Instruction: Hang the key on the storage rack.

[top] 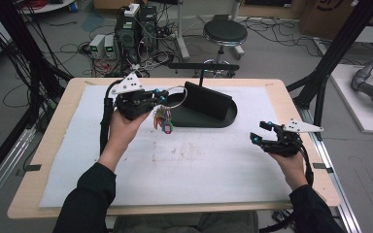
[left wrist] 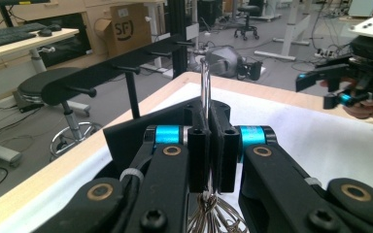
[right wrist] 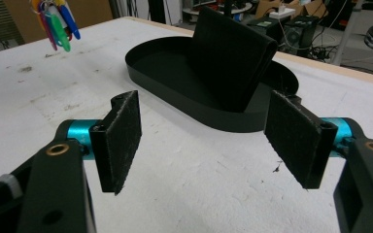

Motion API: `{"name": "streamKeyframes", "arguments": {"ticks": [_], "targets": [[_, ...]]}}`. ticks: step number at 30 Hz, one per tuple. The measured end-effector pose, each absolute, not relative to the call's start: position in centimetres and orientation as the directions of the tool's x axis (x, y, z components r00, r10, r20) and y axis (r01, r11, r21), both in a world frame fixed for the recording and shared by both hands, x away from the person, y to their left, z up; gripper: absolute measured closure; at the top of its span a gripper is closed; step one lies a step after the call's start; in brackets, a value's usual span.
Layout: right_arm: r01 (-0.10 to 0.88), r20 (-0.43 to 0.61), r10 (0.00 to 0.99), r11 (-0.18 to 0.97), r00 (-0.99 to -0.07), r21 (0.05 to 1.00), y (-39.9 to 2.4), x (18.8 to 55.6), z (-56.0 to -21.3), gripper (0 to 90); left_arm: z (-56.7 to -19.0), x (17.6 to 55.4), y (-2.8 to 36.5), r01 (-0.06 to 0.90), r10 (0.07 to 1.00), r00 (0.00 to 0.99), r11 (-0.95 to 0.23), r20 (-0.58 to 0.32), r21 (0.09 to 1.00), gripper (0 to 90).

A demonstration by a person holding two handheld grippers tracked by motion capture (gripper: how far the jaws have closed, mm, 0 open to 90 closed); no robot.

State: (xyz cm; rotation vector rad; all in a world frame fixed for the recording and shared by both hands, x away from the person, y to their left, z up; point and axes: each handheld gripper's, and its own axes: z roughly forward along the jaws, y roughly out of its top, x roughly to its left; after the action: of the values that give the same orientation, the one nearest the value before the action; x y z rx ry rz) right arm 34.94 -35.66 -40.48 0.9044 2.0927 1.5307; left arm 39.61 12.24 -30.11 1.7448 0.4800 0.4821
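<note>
Left gripper (top: 161,98) is clamping its 2 jaws together on a metal key ring (top: 175,97), holding it up above the white mat (top: 213,160) at the left end of the black oval tray (top: 223,121). In the left gripper view the ring's wire (left wrist: 205,87) is rising straight up from between the pressed pads, and thin keys or wire loops (left wrist: 213,216) are hanging below them, too dim to tell which. A bunch of coloured tags (top: 163,122) is dangling off the ring, clear of the mat, just beside the tray rim; in the right gripper view the tags (right wrist: 58,19) are hanging at top left. A black folded wallet-like piece (top: 206,99) is standing upright inside the tray. Right gripper (top: 262,132) is sitting near the mat's right edge, well apart from the tray, jaws standing wide apart with nothing between them, pads (right wrist: 124,136) facing the tray.
</note>
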Motion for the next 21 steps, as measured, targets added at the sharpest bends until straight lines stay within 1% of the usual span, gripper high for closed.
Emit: {"name": "streamKeyframes", "arguments": {"ticks": [10,21], "targets": [[0.265,0.060,0.699,0.189,-0.713,0.945,-35.8,35.0,-40.5,30.0,-29.9,42.6,11.5,0.088,0.593,0.804,-0.195,0.046,0.977,86.6],[0.266,0.064,0.702,0.182,-0.709,0.947,-35.8,35.0,-40.5,30.0,-30.8,45.6,10.9,0.120,0.632,0.775,-0.158,0.007,0.980,86.6]]}}
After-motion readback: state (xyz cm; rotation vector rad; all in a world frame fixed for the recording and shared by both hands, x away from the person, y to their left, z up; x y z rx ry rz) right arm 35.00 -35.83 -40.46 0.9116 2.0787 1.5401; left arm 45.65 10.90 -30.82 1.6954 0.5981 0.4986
